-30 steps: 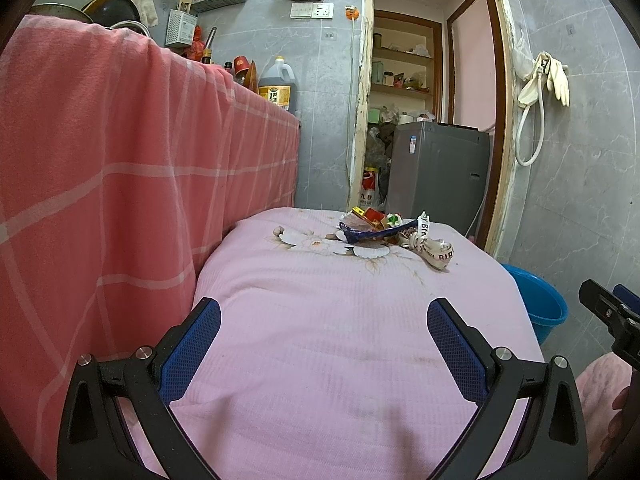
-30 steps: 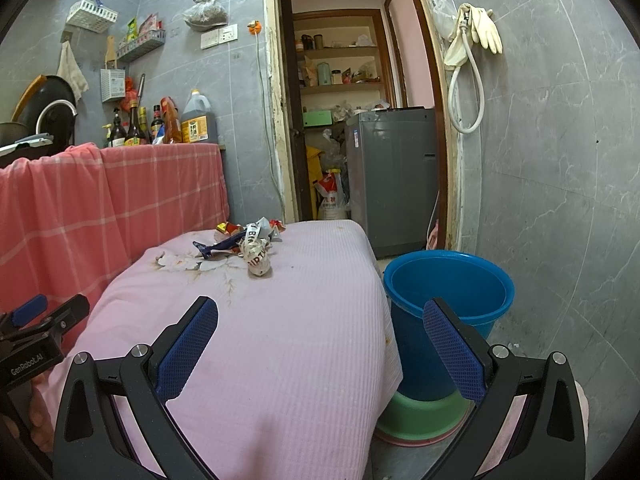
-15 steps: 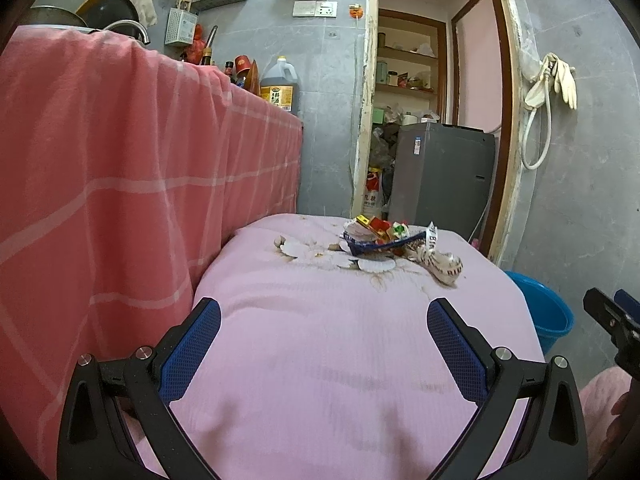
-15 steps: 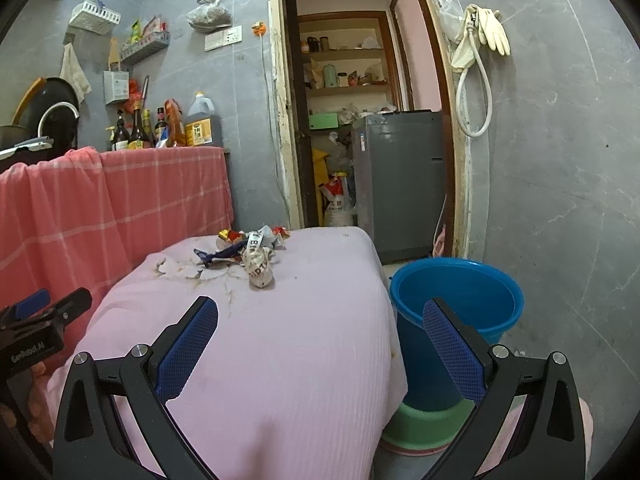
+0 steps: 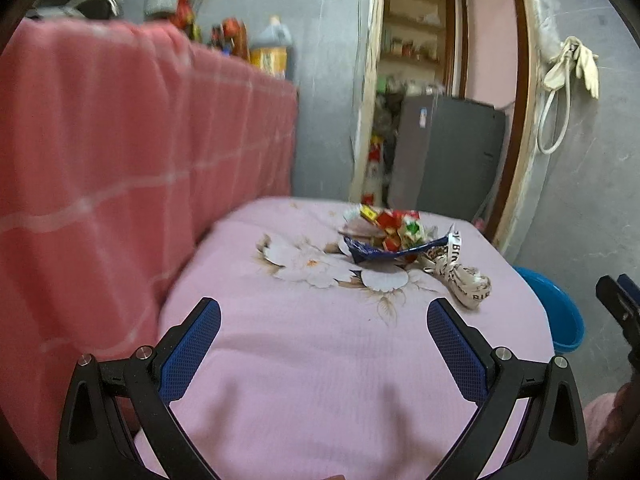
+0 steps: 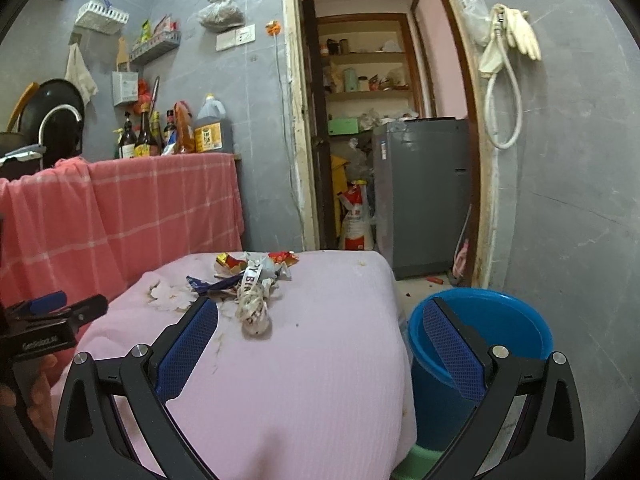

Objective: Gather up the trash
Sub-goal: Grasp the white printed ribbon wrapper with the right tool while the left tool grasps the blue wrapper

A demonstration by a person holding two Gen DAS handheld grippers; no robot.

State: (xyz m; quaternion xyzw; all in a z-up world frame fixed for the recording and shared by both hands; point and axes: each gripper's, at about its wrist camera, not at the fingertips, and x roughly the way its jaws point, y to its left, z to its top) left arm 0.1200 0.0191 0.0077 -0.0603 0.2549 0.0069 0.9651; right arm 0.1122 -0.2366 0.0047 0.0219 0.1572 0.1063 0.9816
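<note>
the left tool [image 5: 323, 314] hangs over the near part of the worktop [image 5: 328, 380], which is draped in a pink cloth, its blue pads spread wide with nothing between them. the right tool [image 6: 320, 318] is likewise spread wide and empty, over the worktop's right half.

the trash sits in a heap toward the far end of the worktop: a blue wrapper [image 5: 394, 250], red and yellow wrappers [image 5: 394, 226] piled just behind it, and a crumpled white printed ribbon [image 5: 466, 276] trailing to the right of them. from the right wrist the ribbon [image 6: 253, 304] lies nearest, ahead of the left pad.

a blue bucket [image 6: 496, 320] stands on the floor just beside the worktop's right edge. a red checked cloth [image 5: 120, 160] hangs along the left side.
</note>
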